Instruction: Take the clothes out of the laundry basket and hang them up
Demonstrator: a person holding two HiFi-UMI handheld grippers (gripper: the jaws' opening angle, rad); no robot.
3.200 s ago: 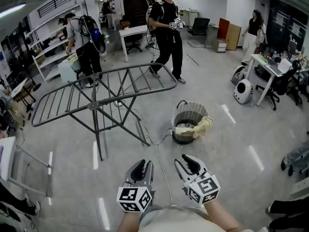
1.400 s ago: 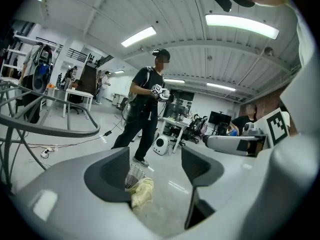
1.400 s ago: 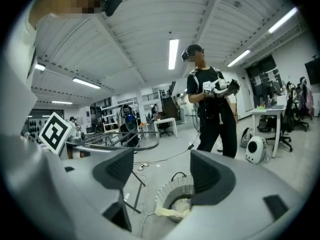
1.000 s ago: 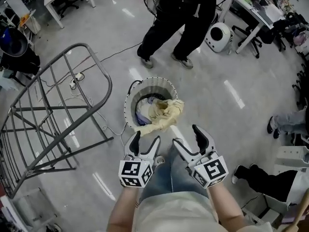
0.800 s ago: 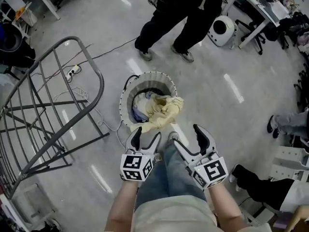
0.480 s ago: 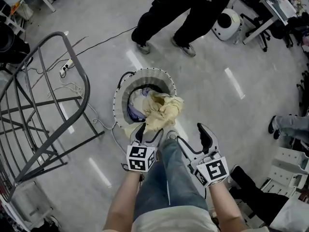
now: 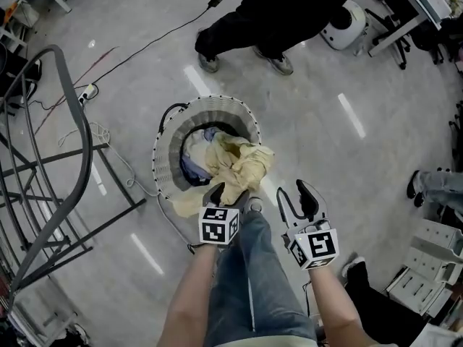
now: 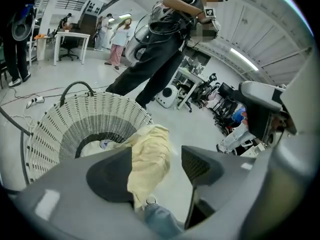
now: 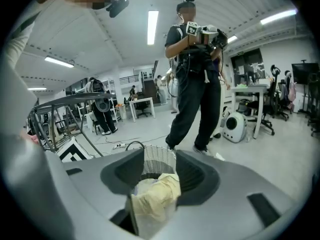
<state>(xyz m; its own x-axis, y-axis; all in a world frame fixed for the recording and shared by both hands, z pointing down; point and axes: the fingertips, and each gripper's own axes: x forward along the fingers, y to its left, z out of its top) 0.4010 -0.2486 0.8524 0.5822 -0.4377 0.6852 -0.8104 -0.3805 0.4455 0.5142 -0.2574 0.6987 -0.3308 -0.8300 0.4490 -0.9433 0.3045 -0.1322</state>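
A white wicker laundry basket (image 7: 163, 157) stands on the floor in front of me with clothes inside. A pale yellow garment (image 7: 242, 165) is draped over its near rim. My left gripper (image 7: 221, 192) is open, its tips right at the garment's hanging edge. In the left gripper view, the garment (image 8: 147, 156) shows in the gap of that gripper (image 8: 155, 169) with the basket (image 8: 60, 129) behind; the pads do not press it. My right gripper (image 7: 299, 198) hangs right of the basket, apart from the cloth. Its jaws are closing with nothing gripped; garment (image 9: 155, 196) and basket (image 9: 159, 160) lie beyond the gripper (image 9: 160, 179).
A grey metal drying rack (image 7: 51, 165) stands to the left of the basket, with cables on the floor by it. A person in dark trousers (image 7: 275, 20) stands just beyond the basket. A white round device (image 7: 346, 24) and desks are at the upper right.
I have come closer to the basket. My left gripper moved forward to the yellow garment's edge. My right gripper's jaws have narrowed.
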